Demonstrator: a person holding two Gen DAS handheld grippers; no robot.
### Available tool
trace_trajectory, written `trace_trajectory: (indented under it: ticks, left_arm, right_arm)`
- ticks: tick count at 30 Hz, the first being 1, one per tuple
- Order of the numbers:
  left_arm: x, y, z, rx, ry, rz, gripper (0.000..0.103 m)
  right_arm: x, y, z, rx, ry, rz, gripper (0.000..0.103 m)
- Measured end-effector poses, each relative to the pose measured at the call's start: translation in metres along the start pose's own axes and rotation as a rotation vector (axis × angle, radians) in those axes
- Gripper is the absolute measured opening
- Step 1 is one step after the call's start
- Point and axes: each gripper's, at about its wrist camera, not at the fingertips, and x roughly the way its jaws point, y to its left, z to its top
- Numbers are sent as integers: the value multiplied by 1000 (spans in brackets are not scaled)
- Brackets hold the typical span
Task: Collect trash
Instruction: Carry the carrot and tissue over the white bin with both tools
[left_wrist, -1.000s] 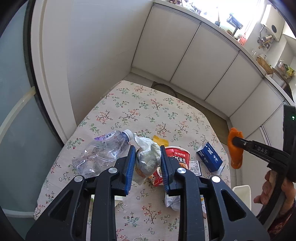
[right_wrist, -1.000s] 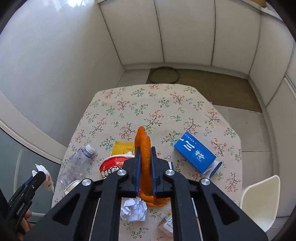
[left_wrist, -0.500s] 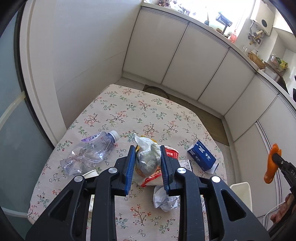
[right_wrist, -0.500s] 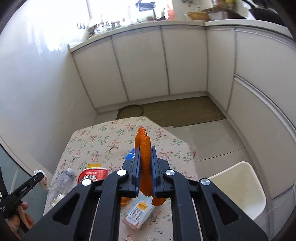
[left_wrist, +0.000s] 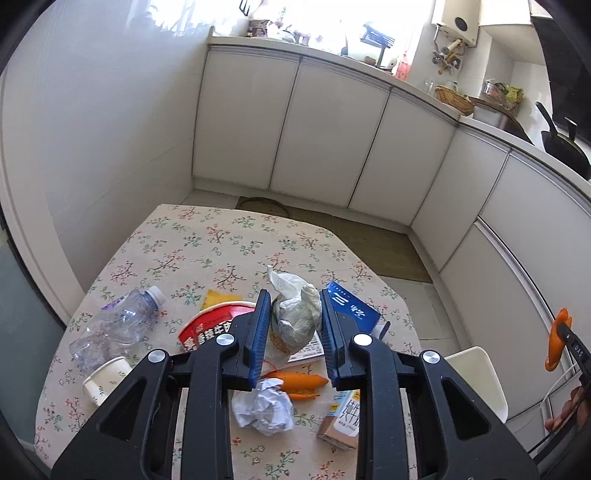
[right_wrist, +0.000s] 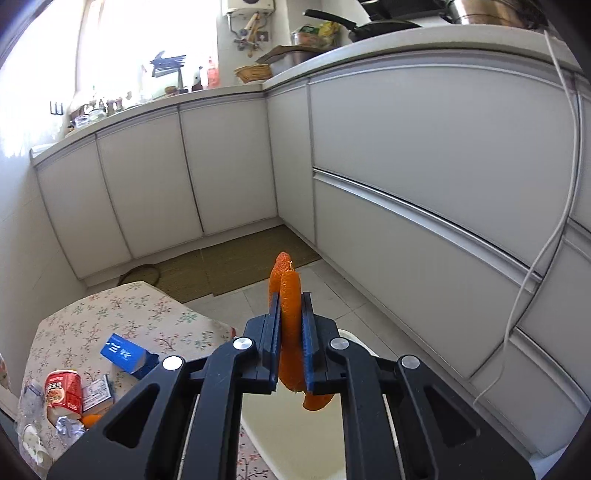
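My left gripper (left_wrist: 293, 314) is shut on a crumpled white plastic bag (left_wrist: 295, 321) and holds it above the floral table (left_wrist: 192, 243). My right gripper (right_wrist: 290, 299) is shut on a curled strip of orange peel (right_wrist: 283, 269), off the table's right edge and over the white bin (right_wrist: 295, 439). In the left wrist view the same peel (left_wrist: 556, 341) shows at the far right, beyond the bin (left_wrist: 476, 373). On the table lie a clear bottle (left_wrist: 118, 325), a red noodle cup (left_wrist: 208, 326), a blue carton (left_wrist: 351, 308), a paper ball (left_wrist: 266, 406), more peel (left_wrist: 301, 380) and a small milk carton (left_wrist: 343, 417).
A paper cup (left_wrist: 105, 378) lies at the table's near left and a yellow packet (left_wrist: 221, 297) sits behind the noodle cup. White cabinets (right_wrist: 424, 206) run close along the right and far sides. A mat (right_wrist: 229, 266) covers the floor between them and the table.
The right gripper swung right with the orange peel, from above the table to over the white bin. The left gripper carried the bag rightward across the table.
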Motion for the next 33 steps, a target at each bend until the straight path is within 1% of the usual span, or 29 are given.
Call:
trace_trajectory:
  ticks: [2,4,8,9,11,12,14,15,16,17,19,23,28,30,33]
  left_arm:
    - [4,-13,-3,14,-3,-13,25]
    - [8,-27,-6,34,-3,-26,25]
    - [19,-55,-13,66,8,-57,25]
    - [21,-63,-15,73,13,-69,25]
    - [25,-77,-20,90,23,-91,25]
    - [26,-85,-22,102,27,-103,25]
    - [29,-100,-27,127,34,-127,25]
    - [30,-108,-29,141,37,-138,25]
    - [31,-118,-32,159,38,-153,25]
    - [31,-127,-34,175,40,-166,25]
    - [32,-143,-39,209,43,-194,25]
    - [33,-178,-47,281,52,-254,25]
    - [40,-220,-52,317,86,-338,25]
    - [43,-234,-54,333,104,-366,25]
    - [46,-255,-59,356,126,-395,26]
  right_arm:
    - [5,-14,-2,18,15,-18,10]
    - [7,-21,-6,20,12,-43,10]
    - [13,-39,-11,51,36,-54,11]
    - [14,-42,-13,57,41,-49,14]
    - [17,-47,-12,67,59,-41,16]
    - [18,-50,-12,73,63,-41,19]
    - [16,-57,-11,80,58,-43,38]
    - [14,-61,-10,89,46,-56,57]
    - [12,-66,-9,103,33,-70,71]
    - [8,-73,-8,128,12,-87,74]
    - [3,-85,-5,155,-9,-116,86]
    - [-3,-112,0,193,-20,-173,90]
    - [-5,-142,3,250,-13,-231,91]
    - [-7,-152,4,271,-13,-241,91]
    - [-13,-163,7,304,-35,-255,91]
